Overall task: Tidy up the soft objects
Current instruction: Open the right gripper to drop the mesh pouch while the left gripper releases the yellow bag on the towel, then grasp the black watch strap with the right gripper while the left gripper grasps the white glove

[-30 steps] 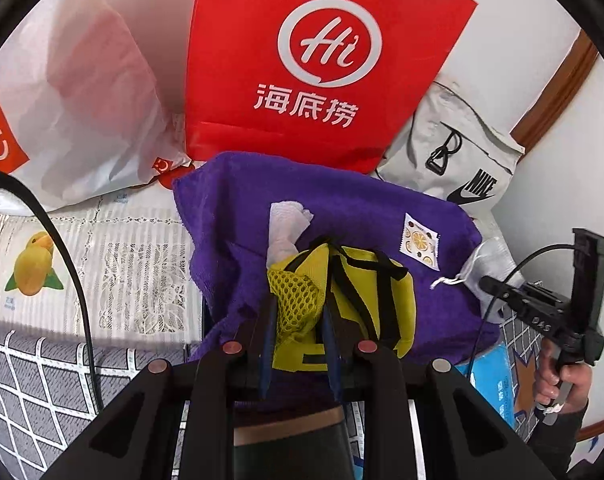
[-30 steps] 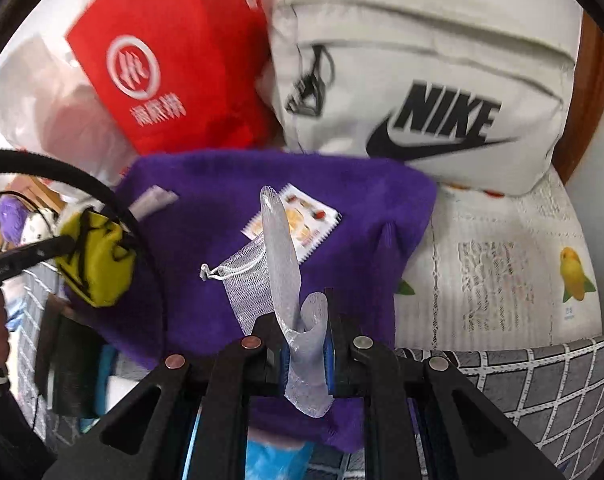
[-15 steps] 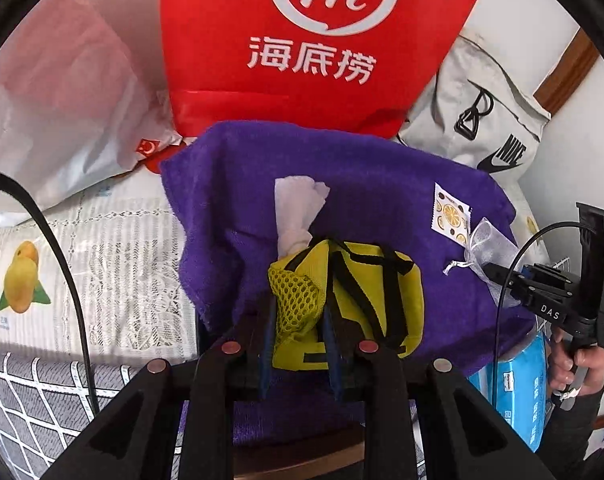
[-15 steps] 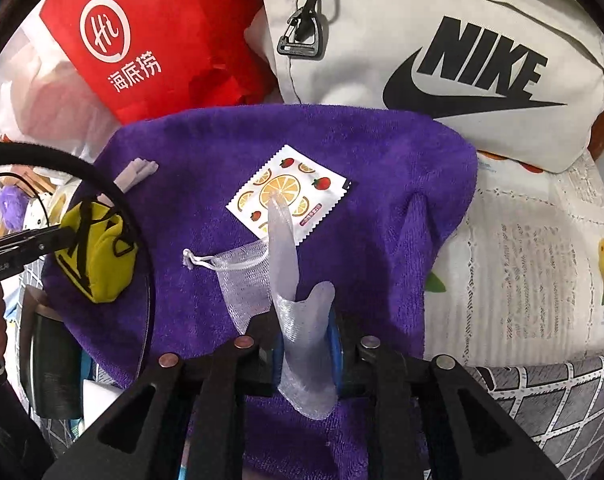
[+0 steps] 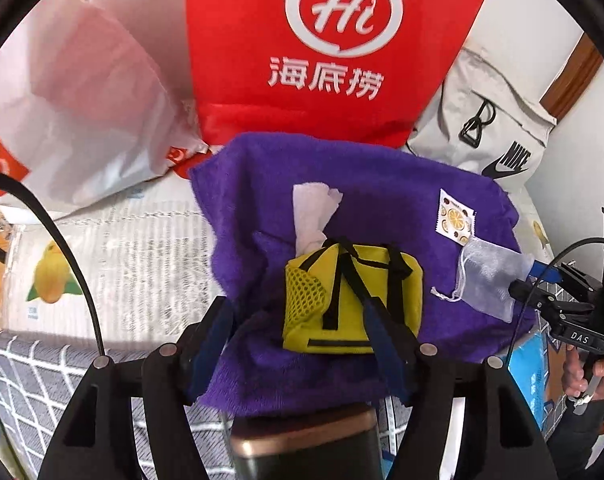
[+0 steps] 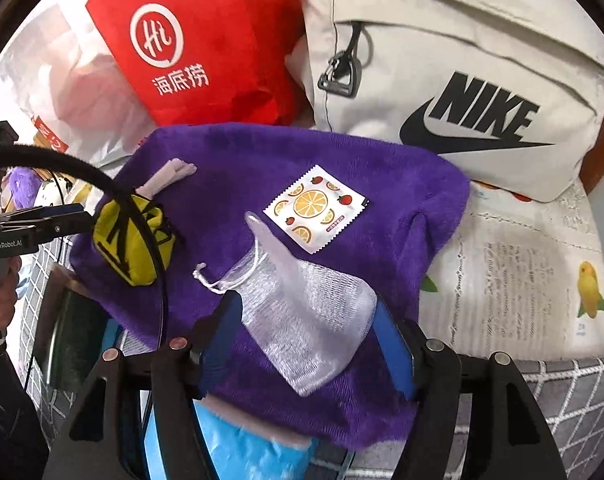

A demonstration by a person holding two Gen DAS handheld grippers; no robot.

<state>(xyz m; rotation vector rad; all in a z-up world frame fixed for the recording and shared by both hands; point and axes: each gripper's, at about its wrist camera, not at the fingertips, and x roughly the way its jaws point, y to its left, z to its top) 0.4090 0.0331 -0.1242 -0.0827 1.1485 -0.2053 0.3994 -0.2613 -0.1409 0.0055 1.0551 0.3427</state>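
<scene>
A purple towel (image 5: 342, 172) (image 6: 382, 184) is spread out, with small soft things lying on it. A yellow pouch (image 5: 350, 300) (image 6: 130, 240) with black straps rests on it between the fingers of my left gripper (image 5: 302, 328), whose jaws are opening; the left pad stands clear of the pouch. A white tissue (image 5: 314, 216) pokes out behind the pouch. A white mesh drawstring bag (image 6: 302, 320) (image 5: 486, 276) lies flat on the towel between the opening jaws of my right gripper (image 6: 306, 336). A fruit-printed sachet (image 6: 314, 208) (image 5: 456, 220) lies just beyond it.
A red paper bag (image 5: 334, 40), a white plastic bag (image 5: 82, 92) and a grey Nike bag (image 6: 462, 80) stand behind the towel. A blue packet (image 6: 242, 448) shows under the towel's near edge. A fruit-print mat (image 6: 522, 272) and grey checked cloth (image 5: 22, 380) surround it.
Both grippers' jaws have spread apart. The left has let go of the yellow pouch. The right has let go of the mesh bag, which now lies flat on the towel.
</scene>
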